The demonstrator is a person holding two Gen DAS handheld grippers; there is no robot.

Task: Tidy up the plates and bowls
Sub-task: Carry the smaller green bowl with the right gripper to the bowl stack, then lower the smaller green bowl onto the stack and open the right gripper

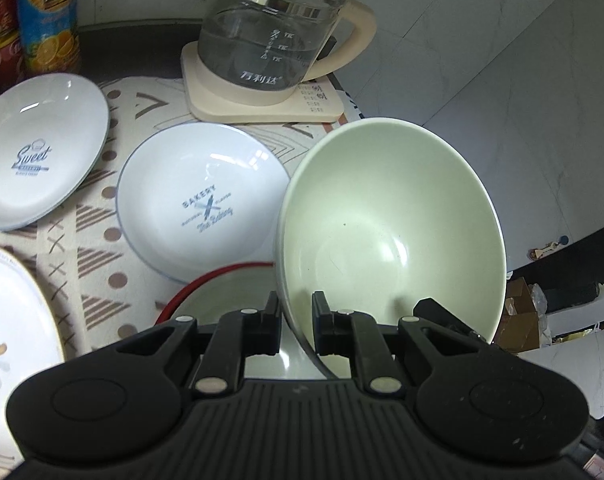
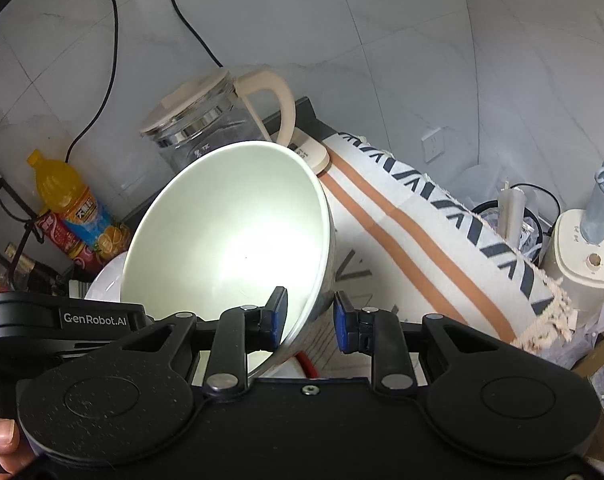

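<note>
A pale green bowl (image 1: 389, 220) hangs tilted above the table, held at its rim from two sides. My left gripper (image 1: 296, 308) is shut on the near rim, one pad inside the bowl and one outside. In the right wrist view the same bowl (image 2: 230, 240) fills the middle, and my right gripper (image 2: 309, 314) is shut on its wall. The left gripper's black body (image 2: 62, 320) shows at the left. Under the bowl sits a red-rimmed bowl (image 1: 206, 284). Two white plates lie on the patterned cloth, one printed "Bakery" (image 1: 198, 200) and one "Sweet" (image 1: 38, 152).
A glass kettle (image 1: 270, 28) on a cream base stands behind the plates. Drink bottles (image 1: 46, 16) stand at the back left. A flower-patterned plate (image 1: 10, 320) lies at the near left. Past the table's right edge stands a cream appliance (image 2: 581, 256). A thumb (image 2: 0, 432) shows at the bottom left.
</note>
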